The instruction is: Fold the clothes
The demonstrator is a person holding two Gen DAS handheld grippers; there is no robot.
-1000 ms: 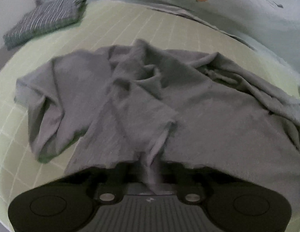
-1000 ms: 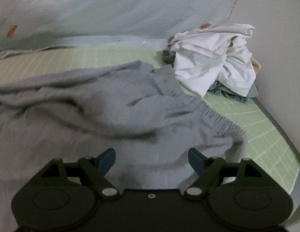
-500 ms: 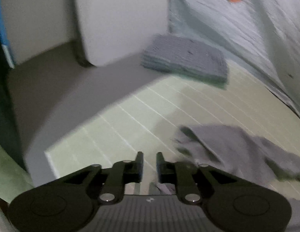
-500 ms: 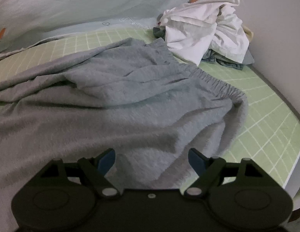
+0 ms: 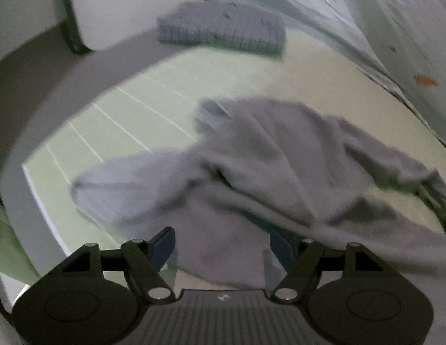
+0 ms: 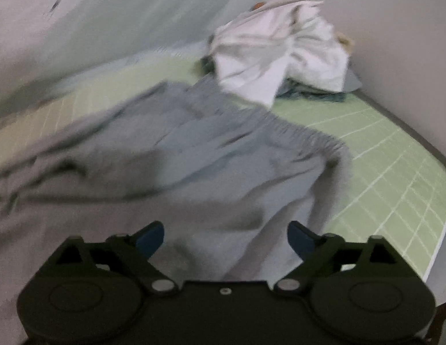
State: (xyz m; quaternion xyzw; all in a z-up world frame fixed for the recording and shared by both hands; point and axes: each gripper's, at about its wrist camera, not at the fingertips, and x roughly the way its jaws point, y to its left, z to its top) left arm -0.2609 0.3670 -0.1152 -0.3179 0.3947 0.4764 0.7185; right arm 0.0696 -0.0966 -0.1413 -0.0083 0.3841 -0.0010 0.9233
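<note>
One grey garment [image 5: 274,178] lies crumpled on the green grid-lined mat [image 5: 131,115], spread straight ahead of both tools and reaching under them; it looks like a pair of soft trousers, since the right wrist view shows one gathered elastic waistband [image 6: 297,132] ahead and to the right of that tool; the left hand-held gripper [image 5: 222,248] has just been opening, its two blue-padded fingers [image 5: 162,247] now stand well apart, and a fold of the grey cloth lies between them without either pad pressing on it; the right hand-held gripper [image 6: 224,237] has also just been opening wider, its two fingers [image 6: 300,237] are spread about as far as they go, and the grey cloth sits below and between them, ungripped; far ahead of the left tool, near the mat's far edge, rests one folded striped garment [image 5: 223,31], well apart from the grey one; far ahead and to the right of the right tool sits one heap of unfolded clothes [image 6: 280,43], white cloth on top with darker blue-green pieces showing beneath, its near edge just beside the grey waistband; a pale blue sheet [image 5: 367,28] hangs behind the mat in both views; both pictures are smeared by motion, so finer seams and hems cannot be made out.
</note>
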